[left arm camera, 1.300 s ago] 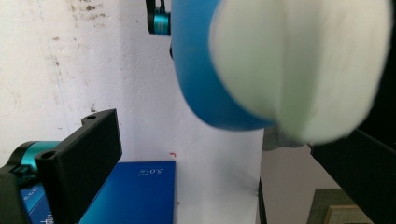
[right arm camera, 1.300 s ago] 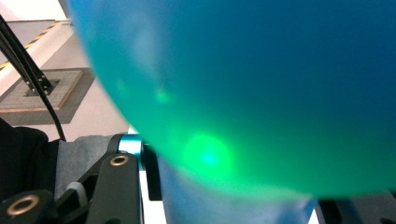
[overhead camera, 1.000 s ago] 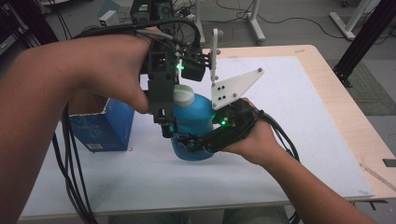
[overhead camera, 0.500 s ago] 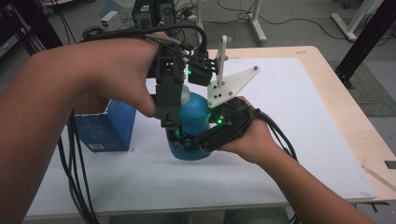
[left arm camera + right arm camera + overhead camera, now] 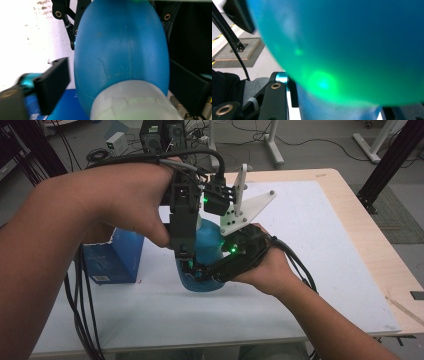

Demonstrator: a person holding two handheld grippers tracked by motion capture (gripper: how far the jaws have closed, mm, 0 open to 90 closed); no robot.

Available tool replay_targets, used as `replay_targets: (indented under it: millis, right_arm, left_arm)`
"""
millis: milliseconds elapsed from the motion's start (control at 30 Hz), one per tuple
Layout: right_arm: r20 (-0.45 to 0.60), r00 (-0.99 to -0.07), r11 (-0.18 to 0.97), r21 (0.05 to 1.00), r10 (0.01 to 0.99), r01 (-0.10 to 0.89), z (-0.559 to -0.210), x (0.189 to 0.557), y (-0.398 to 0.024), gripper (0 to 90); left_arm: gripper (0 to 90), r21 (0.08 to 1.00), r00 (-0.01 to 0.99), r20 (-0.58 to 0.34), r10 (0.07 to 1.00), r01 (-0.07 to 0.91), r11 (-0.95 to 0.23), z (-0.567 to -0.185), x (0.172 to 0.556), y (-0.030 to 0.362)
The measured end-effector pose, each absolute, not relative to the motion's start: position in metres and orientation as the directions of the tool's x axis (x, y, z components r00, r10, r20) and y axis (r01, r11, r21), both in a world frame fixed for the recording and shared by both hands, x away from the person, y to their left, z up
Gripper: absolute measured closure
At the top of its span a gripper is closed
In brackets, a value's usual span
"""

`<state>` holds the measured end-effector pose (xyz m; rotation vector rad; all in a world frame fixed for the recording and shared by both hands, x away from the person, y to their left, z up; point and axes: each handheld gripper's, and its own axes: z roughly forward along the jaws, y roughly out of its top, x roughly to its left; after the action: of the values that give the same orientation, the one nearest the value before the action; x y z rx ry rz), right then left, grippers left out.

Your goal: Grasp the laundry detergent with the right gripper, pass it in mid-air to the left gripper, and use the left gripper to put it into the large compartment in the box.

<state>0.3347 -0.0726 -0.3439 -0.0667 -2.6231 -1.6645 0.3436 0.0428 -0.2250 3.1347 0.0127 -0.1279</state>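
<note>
Both grippers on the blue bottle, left one now lower over its cap.

Since a second ago my left gripper (image 5: 186,255) has dropped from the white cap (image 5: 132,102) level down along the blue bottle (image 5: 207,247), so the cap is now hidden in the high view; I read this as setting up a twist or lift of the top. In the left gripper view my jaws stand apart either side of the bottle, not pinching. My right gripper (image 5: 210,272) hugs the bottle's base; clamped or not, cannot tell. Bottle stands upright mid-table on the white mat (image 5: 310,250). Blue box (image 5: 112,260) just beside the bottle, under my left forearm; cables (image 5: 82,320) trail there too, crowding that side.
</note>
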Motion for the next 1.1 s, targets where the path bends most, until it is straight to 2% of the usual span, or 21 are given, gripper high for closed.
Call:
replay_targets:
  millis: [1100]
  right_arm:
    - [0.049, -0.999, 0.420, 0.906, 0.021, 0.053, -0.3427, 0.3337, -0.0736, 46.6]
  left_arm:
    - [24.0, -0.004, 0.997, -0.072, 0.019, 0.019, -1.000, -0.2221, 0.3426, 0.0358]
